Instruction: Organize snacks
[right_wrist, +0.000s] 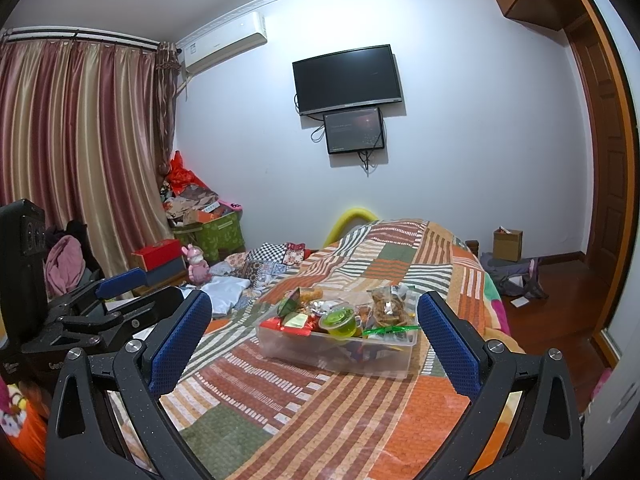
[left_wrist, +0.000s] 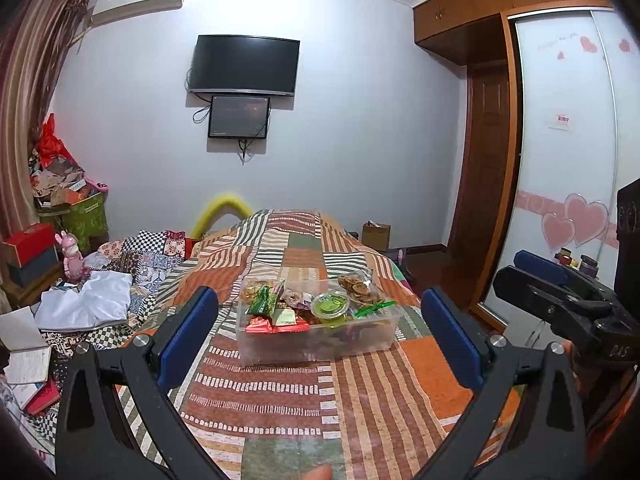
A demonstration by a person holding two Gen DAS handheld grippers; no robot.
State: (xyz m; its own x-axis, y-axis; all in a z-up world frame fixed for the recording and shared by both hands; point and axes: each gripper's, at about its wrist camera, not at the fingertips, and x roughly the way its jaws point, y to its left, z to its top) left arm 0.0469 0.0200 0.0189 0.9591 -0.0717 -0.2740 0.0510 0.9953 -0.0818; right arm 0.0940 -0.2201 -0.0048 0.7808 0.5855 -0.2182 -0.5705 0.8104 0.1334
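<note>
Clear plastic box (left_wrist: 316,340) sits on the patchwork bedspread (left_wrist: 280,392), roughly mid-bed, nearer the right edge than the left. It's heaped w/ snacks: green jelly cup (left_wrist: 330,307) on top near the middle, green packet (left_wrist: 262,300) at the box's left end, red wrapper (left_wrist: 276,326) along the front wall, bag of brown crisps (left_wrist: 358,286) at the far right corner.

Left gripper (left_wrist: 320,344) – jaws spread wide, blue pads either side of the box in view, nothing between them, held above the bed short of the box. Right gripper (right_wrist: 314,344) – also wide apart, empty, aimed at the same box (right_wrist: 340,350) from the right; jelly cup (right_wrist: 340,320) and crisps bag (right_wrist: 390,306) show in its view too. Each gripper appears at the side of the other's view: right gripper (left_wrist: 532,268) at the right edge, left gripper (right_wrist: 120,282) at the left edge.

Left edge of the bed: white cloth (left_wrist: 86,300) and a checked quilt (left_wrist: 148,248). Beyond it a pink toy figure (left_wrist: 72,256) and a red box (left_wrist: 28,242). Wall ahead has a TV (left_wrist: 244,65) w/ a smaller screen (left_wrist: 239,117) just under it. Wardrobe w/ heart stickers (left_wrist: 572,160) to the right.
</note>
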